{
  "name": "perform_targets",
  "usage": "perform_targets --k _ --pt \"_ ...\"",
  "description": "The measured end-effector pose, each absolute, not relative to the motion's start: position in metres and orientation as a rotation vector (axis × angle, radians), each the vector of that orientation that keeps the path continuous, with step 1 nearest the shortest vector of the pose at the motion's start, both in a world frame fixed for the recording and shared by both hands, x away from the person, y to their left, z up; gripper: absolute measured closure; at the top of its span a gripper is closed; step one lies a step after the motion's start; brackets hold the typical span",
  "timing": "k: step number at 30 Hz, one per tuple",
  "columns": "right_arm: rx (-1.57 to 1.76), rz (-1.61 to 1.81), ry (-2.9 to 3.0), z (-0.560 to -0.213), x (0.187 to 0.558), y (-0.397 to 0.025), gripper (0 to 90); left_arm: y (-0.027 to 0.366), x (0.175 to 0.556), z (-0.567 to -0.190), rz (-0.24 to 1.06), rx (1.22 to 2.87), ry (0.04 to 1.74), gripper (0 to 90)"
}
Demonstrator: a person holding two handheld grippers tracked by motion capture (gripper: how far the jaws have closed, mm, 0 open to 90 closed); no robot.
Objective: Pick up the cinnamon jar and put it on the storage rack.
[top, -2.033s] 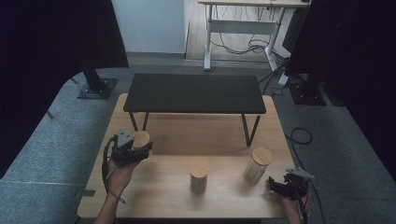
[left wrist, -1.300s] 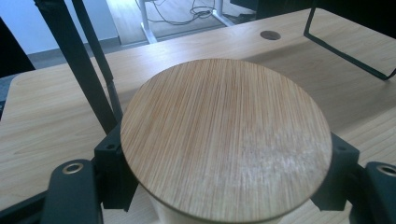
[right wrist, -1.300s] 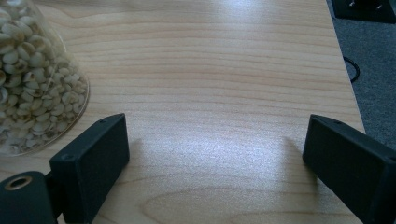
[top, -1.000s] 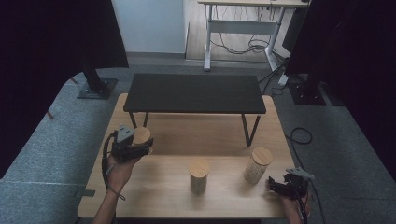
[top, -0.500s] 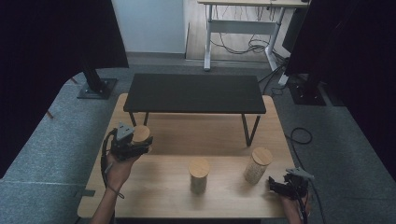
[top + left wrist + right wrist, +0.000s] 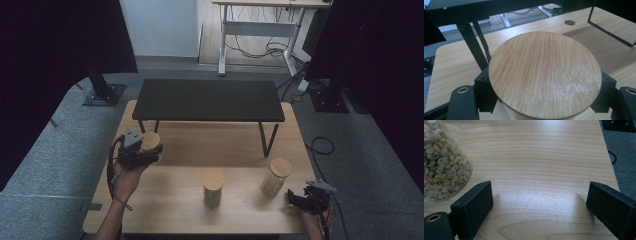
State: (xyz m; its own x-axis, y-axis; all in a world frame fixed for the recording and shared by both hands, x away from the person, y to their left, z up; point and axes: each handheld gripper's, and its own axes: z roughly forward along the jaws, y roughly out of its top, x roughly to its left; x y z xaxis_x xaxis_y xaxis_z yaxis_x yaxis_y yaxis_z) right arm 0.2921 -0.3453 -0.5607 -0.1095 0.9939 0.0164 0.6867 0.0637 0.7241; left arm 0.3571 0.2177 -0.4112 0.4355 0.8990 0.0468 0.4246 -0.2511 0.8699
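**Left tool has the jar; the black shelf stands just beyond it**

Nearest me, the right tool [image 6: 305,200] rests low at the near right corner of the bench [image 6: 165,220], its jaws spread wide with bare wood between them. Just ahead of it stands a bean-filled jar [image 6: 274,177], and a middle jar [image 6: 213,187] sits left of that.

Farther in on the left, the left tool [image 6: 145,156] grips the lidded jar [image 6: 151,141] from both sides, its long axis upright. The black shelf [image 6: 207,99] lies straight beyond, so I judge any carry goes forward; the left hand is the one placed for it.

The left gripper view shows a jaw pressed against each side of the jar under the bamboo lid [image 6: 544,73]. The right gripper view shows pale beans [image 6: 441,162] through glass.
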Motion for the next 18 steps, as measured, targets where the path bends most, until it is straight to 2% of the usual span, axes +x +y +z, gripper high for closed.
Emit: perform_targets --k 18 --pt "1.668 0.812 1.852 -0.5608 0.2921 -0.3453 6.7 0.2172 0.3627 -0.4018 0.692 1.854 1.126 25.4"
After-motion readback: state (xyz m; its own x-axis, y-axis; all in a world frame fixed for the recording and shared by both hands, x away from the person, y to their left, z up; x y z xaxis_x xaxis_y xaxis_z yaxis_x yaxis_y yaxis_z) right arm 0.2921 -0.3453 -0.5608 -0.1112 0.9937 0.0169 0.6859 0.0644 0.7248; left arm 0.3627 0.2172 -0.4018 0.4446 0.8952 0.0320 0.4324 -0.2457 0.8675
